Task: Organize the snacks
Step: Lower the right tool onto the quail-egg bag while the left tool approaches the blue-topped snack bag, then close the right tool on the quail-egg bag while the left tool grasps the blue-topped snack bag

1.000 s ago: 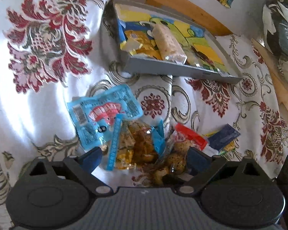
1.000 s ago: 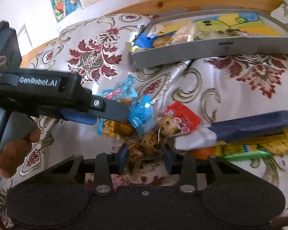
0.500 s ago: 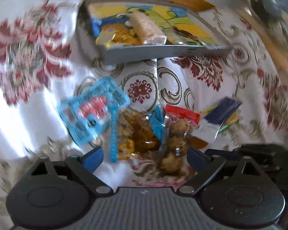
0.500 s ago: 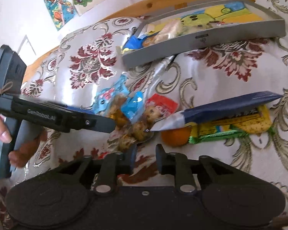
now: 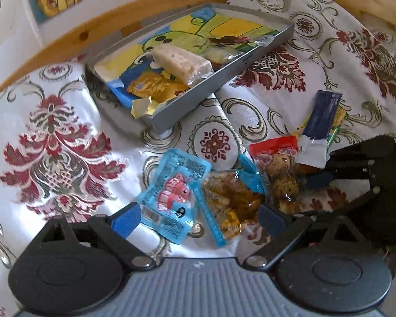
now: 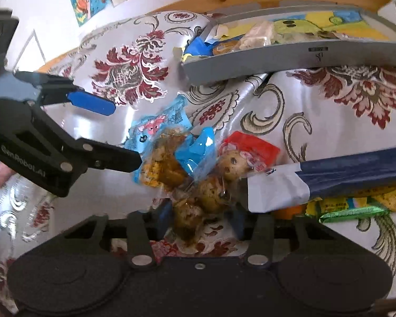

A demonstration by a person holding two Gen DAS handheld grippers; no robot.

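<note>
On a white cloth with dark red floral patterns [image 5: 66, 153], a loose heap of snack packets at centre. Left gripper [image 5: 198, 219] spread wide, blue-padded fingertips either side of a light blue packet with a red cartoon print [image 5: 173, 195] and a clear pouch of brown glazed pieces [image 5: 232, 203], touching neither. Right gripper [image 6: 199, 219] narrowed around the bottom end of a clear red-topped pouch of speckled brown eggs [image 6: 219, 182]; actual pad contact hard to judge, lower pouch hidden behind the fingers. Seen from the left wrist only as black links at 3 o'clock, tips buried in the heap. At 12 o'clock, a shallow grey rectangular tray with a colourful drawing inside [image 5: 198, 95], holding a pale wrapped bar [image 5: 182, 63] and a crumpled gold wrapper [image 5: 150, 87]; from the right wrist, contents mostly masked by the tray's near wall. At 3 o'clock in the right view, a long navy and white sachet [image 6: 330, 174] over yellow and green packets [image 6: 356, 206] and something orange, barely visible. Far packets cut off at the frame edge.
</note>
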